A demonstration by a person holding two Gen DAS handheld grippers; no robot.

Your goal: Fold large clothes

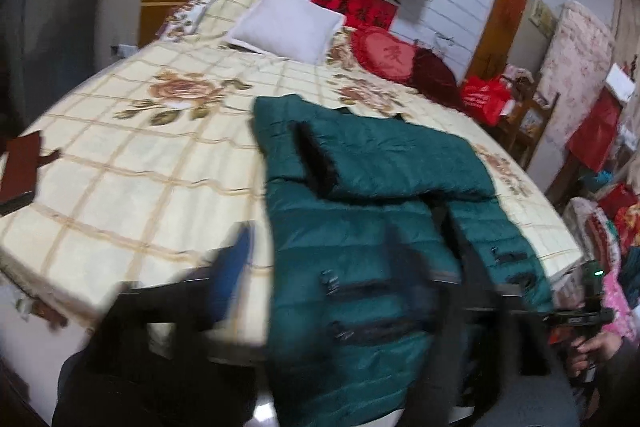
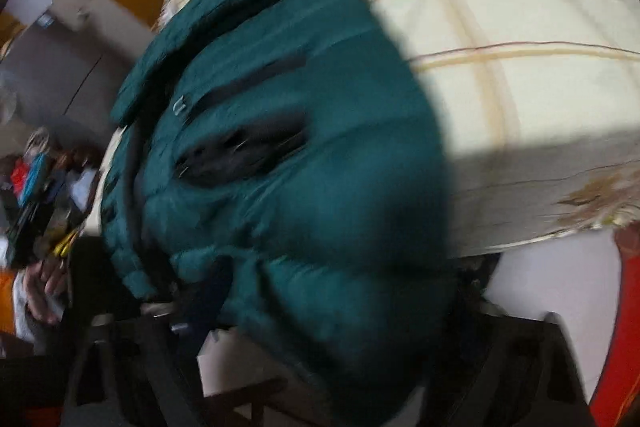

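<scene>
A dark green puffer jacket (image 1: 360, 227) lies on the bed, its lower part hanging over the front edge, one sleeve folded across the chest. In the left wrist view my left gripper (image 1: 320, 291) has a blue-padded finger (image 1: 232, 267) left of the jacket and the other finger blurred over the fabric; its grip is unclear. The right gripper's body (image 1: 584, 311) shows at the right edge, by the jacket's right hem. In the right wrist view the jacket (image 2: 280, 155) fills the frame and covers my right gripper (image 2: 320, 307); one dark finger (image 2: 204, 299) touches the hem.
The bed has a cream floral checked cover (image 1: 140, 155). A white pillow (image 1: 284, 23) and a red heart cushion (image 1: 384, 55) lie at the head. A dark red book (image 1: 20, 163) lies at the left. Red bags and clutter (image 1: 600, 131) stand right of the bed.
</scene>
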